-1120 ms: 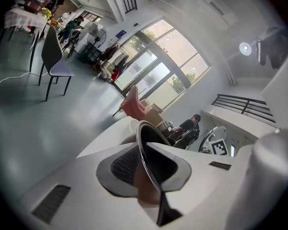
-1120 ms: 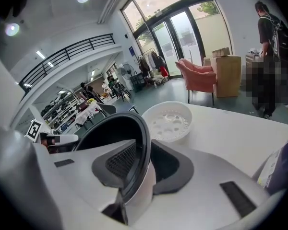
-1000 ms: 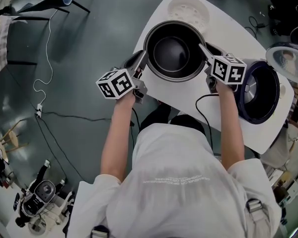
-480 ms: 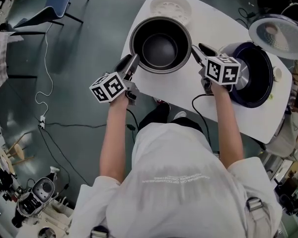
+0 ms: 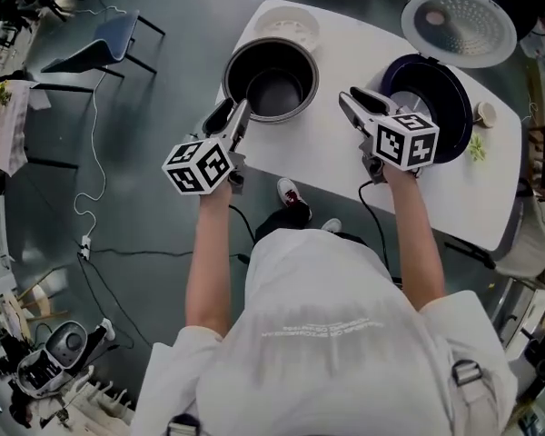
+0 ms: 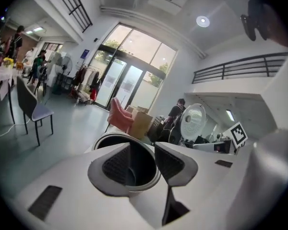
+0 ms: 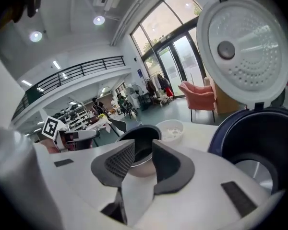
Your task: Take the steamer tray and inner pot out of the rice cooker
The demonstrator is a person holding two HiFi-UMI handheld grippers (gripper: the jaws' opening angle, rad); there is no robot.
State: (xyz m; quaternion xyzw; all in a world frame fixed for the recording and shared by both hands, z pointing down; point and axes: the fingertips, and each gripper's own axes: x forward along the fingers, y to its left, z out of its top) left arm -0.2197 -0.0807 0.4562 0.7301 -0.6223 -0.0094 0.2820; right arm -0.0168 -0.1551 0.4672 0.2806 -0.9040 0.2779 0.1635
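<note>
A white tabletop (image 5: 454, 198) with rounded corners carries everything here. At its far left corner lies a shallow, round, white plastic steamer tray (image 5: 286, 24). Just nearer than the tray, and so close that a gap cannot be made out, a round dark inner pot with a metal rim (image 5: 271, 80) stands upright and empty. Apart from the pot, toward the right, sits a dark blue rice cooker (image 5: 427, 94) with its round white lid (image 5: 459, 24) tipped up and open. Just beside the cooker's right side lie a small pale cup-like item (image 5: 483, 113) and a small green scrap (image 5: 475, 148), too small to identify.
</note>
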